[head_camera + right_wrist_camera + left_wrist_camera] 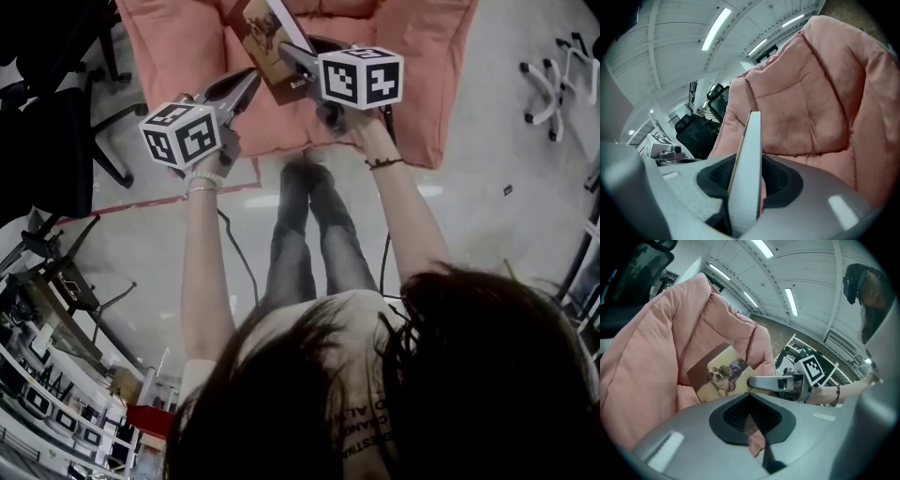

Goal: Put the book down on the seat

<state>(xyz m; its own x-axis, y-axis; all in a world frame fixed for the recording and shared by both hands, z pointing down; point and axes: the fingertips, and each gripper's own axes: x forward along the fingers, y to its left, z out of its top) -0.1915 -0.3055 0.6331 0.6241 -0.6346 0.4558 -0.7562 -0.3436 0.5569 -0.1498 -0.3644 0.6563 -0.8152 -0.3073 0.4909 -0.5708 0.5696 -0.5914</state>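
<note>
Pink padded seat (412, 84) fills 12 o'clock, grey floor around. Right claw (298, 62) is clamped on the book (265, 37) by its edge, holding it tilted above the cushion, probably to lay it flat. Left claw (246, 84) at 10 o'clock has jaws nearly together, empty.

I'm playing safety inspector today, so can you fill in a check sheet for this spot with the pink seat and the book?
surface: pink cushioned seat, with bare padding.
job's things: book held on edge over the seat, not laid flat yet.
clutter: nothing seen.
grippers: right hand-held gripper clamped on the book; left hand-held gripper beside it, jaws together, holding nothing.
cables: thin dark cable trailing over the floor by the person's legs.
surroundings: black office chair at the left of the head view, white chair base at the right.
</note>
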